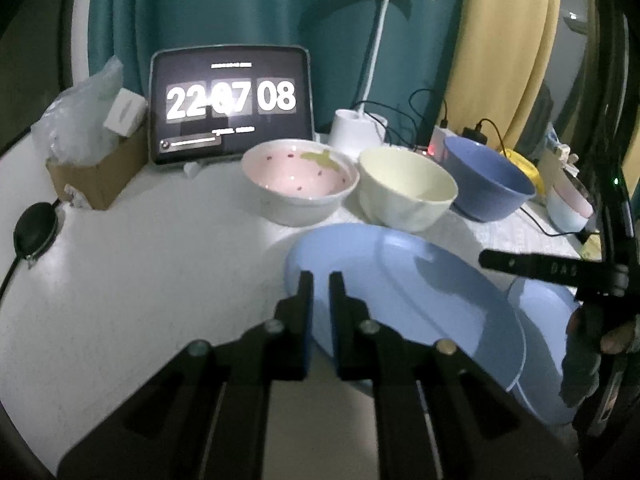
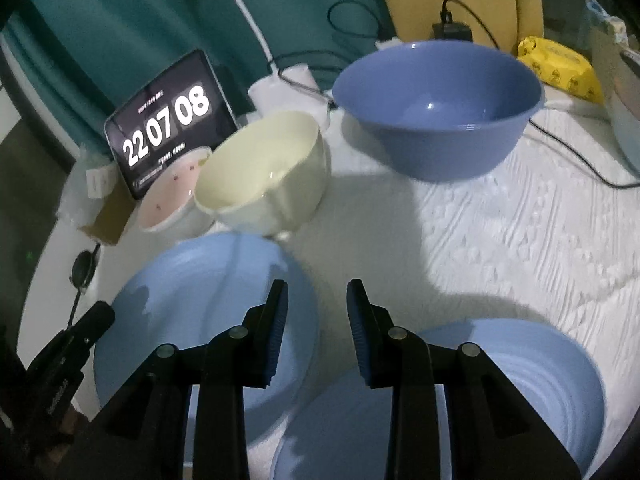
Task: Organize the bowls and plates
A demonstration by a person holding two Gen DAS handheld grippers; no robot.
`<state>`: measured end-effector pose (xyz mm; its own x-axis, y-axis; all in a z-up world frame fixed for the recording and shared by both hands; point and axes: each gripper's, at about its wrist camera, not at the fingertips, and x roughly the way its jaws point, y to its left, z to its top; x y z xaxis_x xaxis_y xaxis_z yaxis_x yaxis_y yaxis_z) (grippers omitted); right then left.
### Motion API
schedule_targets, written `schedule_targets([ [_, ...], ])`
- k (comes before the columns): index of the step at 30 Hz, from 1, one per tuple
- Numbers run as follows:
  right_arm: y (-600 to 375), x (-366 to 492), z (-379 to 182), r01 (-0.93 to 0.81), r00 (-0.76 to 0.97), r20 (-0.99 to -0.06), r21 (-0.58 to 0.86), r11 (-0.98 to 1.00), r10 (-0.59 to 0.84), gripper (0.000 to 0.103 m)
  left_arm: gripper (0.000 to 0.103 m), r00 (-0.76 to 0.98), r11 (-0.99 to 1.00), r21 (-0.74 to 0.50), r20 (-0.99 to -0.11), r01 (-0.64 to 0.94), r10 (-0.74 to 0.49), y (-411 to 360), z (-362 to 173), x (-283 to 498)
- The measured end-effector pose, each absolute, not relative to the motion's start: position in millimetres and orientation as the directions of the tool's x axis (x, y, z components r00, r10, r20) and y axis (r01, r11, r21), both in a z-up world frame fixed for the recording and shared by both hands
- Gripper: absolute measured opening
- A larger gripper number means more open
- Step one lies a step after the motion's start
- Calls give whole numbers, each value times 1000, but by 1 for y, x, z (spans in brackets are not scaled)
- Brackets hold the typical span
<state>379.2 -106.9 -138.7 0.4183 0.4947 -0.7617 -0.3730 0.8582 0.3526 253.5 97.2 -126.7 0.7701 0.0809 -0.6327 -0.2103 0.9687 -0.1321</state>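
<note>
Right now the left gripper (image 1: 321,280) pinches the raised blue plate (image 1: 404,292); the right gripper (image 2: 317,292) hangs apart, empty. Next comes stacking it onto the lower plate (image 2: 532,364), I'd say.
</note>
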Motion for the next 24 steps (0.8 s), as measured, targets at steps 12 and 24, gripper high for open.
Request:
schedule_targets([
  [12, -89, 378, -155, -399, 353, -793, 352, 847, 496, 32, 14, 757, 949, -169, -647, -265, 96, 113, -125, 251],
  [24, -88, 378, -154, -394, 365, -797, 337, 855, 482, 27, 51, 732, 920, -237, -678, -312, 73, 133, -131, 251],
])
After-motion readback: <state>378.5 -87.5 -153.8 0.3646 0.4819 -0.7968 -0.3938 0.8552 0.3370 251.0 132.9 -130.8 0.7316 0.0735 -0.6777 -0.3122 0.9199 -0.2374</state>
